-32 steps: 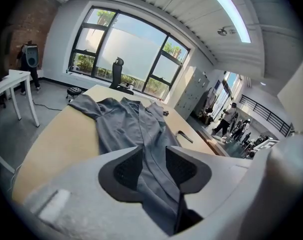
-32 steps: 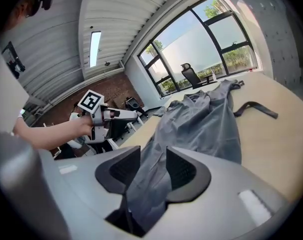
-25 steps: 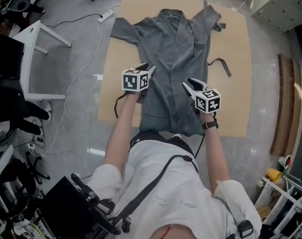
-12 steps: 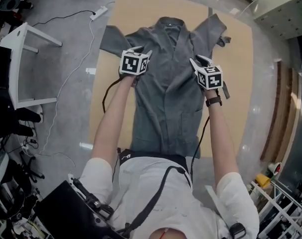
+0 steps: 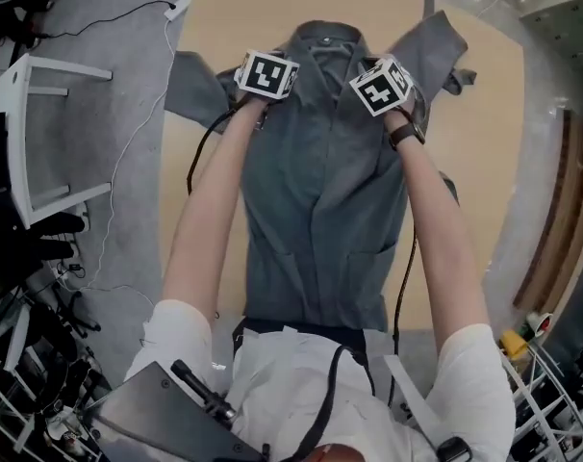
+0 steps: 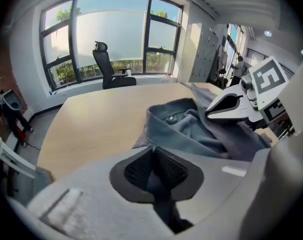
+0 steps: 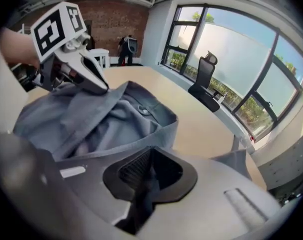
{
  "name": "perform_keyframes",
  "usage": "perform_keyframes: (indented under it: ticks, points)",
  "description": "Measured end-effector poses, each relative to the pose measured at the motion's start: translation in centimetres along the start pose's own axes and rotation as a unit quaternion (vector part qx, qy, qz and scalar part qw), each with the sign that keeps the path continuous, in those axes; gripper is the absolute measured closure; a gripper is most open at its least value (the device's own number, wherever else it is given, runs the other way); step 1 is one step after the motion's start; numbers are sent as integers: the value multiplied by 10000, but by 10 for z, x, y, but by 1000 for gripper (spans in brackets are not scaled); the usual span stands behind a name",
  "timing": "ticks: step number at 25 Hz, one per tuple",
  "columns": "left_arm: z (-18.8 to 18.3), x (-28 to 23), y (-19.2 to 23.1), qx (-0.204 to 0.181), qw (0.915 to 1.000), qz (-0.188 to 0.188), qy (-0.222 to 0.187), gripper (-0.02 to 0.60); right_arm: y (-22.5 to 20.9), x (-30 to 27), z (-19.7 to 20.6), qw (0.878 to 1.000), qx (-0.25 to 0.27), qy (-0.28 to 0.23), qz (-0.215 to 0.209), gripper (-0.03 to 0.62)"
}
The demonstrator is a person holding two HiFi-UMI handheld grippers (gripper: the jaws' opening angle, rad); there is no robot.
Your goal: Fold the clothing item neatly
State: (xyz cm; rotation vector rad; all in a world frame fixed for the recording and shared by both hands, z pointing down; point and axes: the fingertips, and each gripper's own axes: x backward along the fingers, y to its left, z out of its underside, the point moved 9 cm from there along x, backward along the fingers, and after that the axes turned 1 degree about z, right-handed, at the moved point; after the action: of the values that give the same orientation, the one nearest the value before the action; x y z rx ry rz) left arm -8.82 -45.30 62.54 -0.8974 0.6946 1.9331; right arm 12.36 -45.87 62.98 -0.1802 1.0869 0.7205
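The grey shirt (image 5: 320, 210) lies front-up along the tan surface (image 5: 469, 162), its hem (image 5: 316, 320) at the near edge just before the person (image 5: 301, 383) and its sleeves (image 5: 190, 77) spread to either side. Further up, at the shoulders on either side of the collar (image 5: 322, 35), the left tool (image 6: 153, 173) and the right tool (image 7: 147, 176) have each just been closing, and each has its jaws pinched narrow on a fold of the shirt's cloth, with the collar area bunched up between them. Beyond the surface's far edge an office chair (image 6: 107, 66) stands before the windows (image 6: 111, 34).
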Motion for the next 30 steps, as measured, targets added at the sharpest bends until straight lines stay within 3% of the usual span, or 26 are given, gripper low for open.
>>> perform_keyframes:
  ticks: [1,6,12,15,18,22,26,30]
  points:
    - [-1,-9,2,-144,9998,-142,70,572,-1,-9,1,9999,107,96,67,571]
    - [-12,-36,15,-368,9984,-380,-215,575,-10,-31,-3,9989,312,-100,320,589]
    - [-35,-47,33,-149,9997,-79,-202,572,-30,-44,-24,9964,703,84,468,591]
    - [-28,-28,29,-79,9994,-34,-349,487,-31,-39,-22,9987,370,-26,341,589]
    - [-17,18,28,346,9954,-3,-891,482,-26,-6,-26,9972,-193,-683,234,589]
    - [30,78,41,1237,9814,-127,-1463,482,9,35,-36,9835,-929,-1543,-165,589]
    - [95,125,61,1969,9675,-407,-1531,482,64,60,-45,9636,-1545,-2087,-639,589]
    - [149,161,90,2430,9554,-797,-1478,482,126,72,-61,9548,-1612,-2241,-1106,589]
